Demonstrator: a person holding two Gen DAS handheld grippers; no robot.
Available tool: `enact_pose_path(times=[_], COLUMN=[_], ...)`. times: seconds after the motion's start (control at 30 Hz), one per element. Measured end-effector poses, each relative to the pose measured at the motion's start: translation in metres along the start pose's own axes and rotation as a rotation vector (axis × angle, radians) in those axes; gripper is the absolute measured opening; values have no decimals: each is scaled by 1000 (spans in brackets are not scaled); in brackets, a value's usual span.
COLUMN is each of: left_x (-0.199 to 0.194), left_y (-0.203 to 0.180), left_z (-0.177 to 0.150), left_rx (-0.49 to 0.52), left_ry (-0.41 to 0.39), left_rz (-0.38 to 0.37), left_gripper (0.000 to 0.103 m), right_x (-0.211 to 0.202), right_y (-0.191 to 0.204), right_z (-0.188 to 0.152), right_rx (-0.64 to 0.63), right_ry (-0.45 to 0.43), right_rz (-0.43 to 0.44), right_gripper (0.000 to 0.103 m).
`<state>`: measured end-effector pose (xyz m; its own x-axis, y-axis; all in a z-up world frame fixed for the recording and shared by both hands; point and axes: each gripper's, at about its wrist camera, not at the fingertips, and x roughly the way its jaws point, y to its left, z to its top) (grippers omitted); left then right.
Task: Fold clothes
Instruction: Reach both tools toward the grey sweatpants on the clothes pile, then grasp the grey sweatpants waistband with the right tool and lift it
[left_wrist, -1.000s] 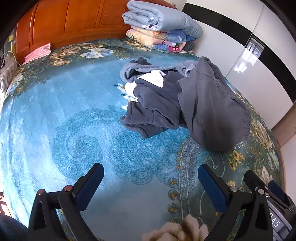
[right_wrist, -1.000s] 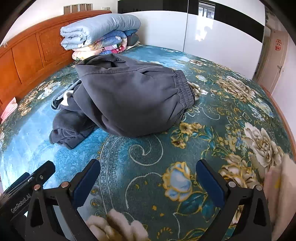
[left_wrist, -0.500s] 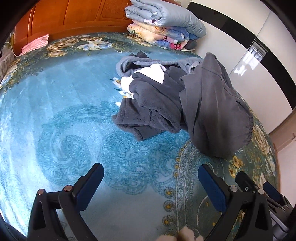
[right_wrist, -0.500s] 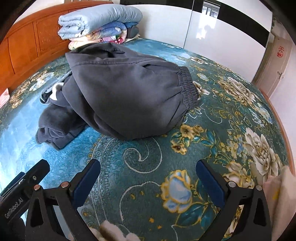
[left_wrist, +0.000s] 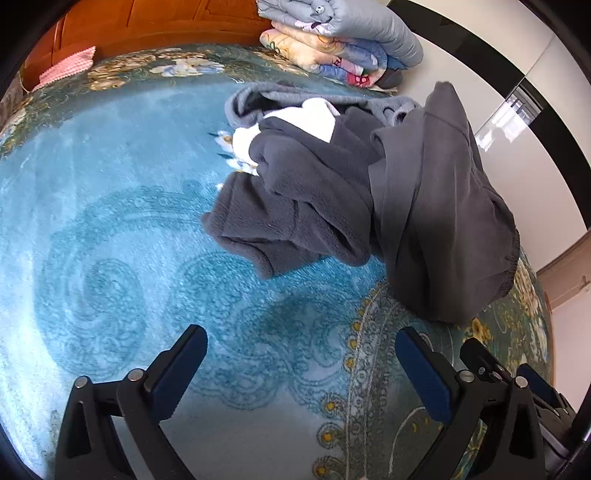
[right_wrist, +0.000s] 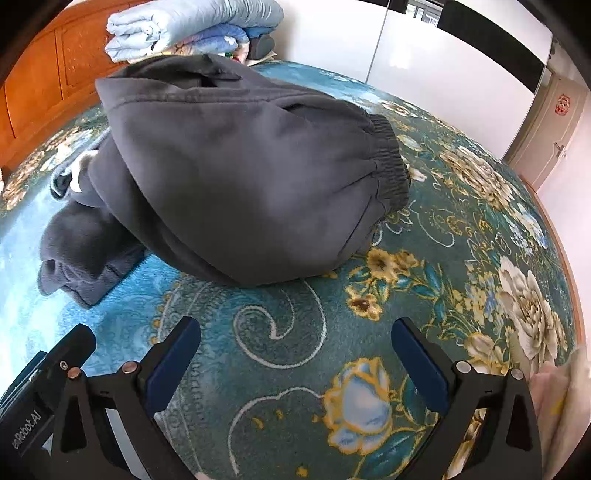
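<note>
Dark grey clothes pile (left_wrist: 354, 206) (right_wrist: 236, 177) lay crumpled on bed (left_wrist: 110, 206) (right_wrist: 461, 229), mid-frame, above and well apart from both grippers. Left gripper (left_wrist: 301, 363) at bottom of frame, jaws spread wide, empty. Right gripper (right_wrist: 295, 354) likewise wide apart, holding nothing. Folded quilts (left_wrist: 332, 33) (right_wrist: 192, 26) stacked at top, against headboard (left_wrist: 155, 26).

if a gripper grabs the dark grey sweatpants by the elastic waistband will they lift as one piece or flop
The dark grey sweatpants will probably flop: they lie slumped in soft folds. The gathered elastic waistband looks thick enough to pinch securely. They drape over the fleece garment, so lifting may drag it along.
</note>
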<state>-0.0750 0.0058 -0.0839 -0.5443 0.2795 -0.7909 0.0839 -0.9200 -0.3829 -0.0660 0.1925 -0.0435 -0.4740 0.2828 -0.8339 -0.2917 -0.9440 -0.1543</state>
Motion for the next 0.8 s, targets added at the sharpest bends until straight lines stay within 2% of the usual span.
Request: enact_pose_path(times=[0.27, 0.33, 0.47, 0.53, 0.6, 0.67, 0.8], left_x=[7, 6, 0, -1, -2, -1, -5], left_y=[0, 5, 27, 38, 48, 50, 53], left_z=[5, 8, 17, 20, 22, 22, 22], left_rx=[-17, -32, -133, -182, -221, -229, -225], left_ry=[4, -7, -43, -51, -53, -43, -38], left_rz=[-24, -11, 39, 50, 49, 32, 19], left_gripper=[103, 103, 103, 103, 103, 103, 103], right_x=[7, 8, 10, 6, -3, -20, -46], right_y=[4, 6, 8, 13, 23, 44, 91], right_z=[19, 25, 36, 55, 78, 102, 140], right_rx=[-40, -51, -75, -77, -92, -130, -220], right_ry=[-25, -35, -54, -86, -139, -228, -303], right_rz=[-24, -30, -42, -39, -17, 24, 136], right_gripper=[103, 103, 103, 103, 103, 103, 103])
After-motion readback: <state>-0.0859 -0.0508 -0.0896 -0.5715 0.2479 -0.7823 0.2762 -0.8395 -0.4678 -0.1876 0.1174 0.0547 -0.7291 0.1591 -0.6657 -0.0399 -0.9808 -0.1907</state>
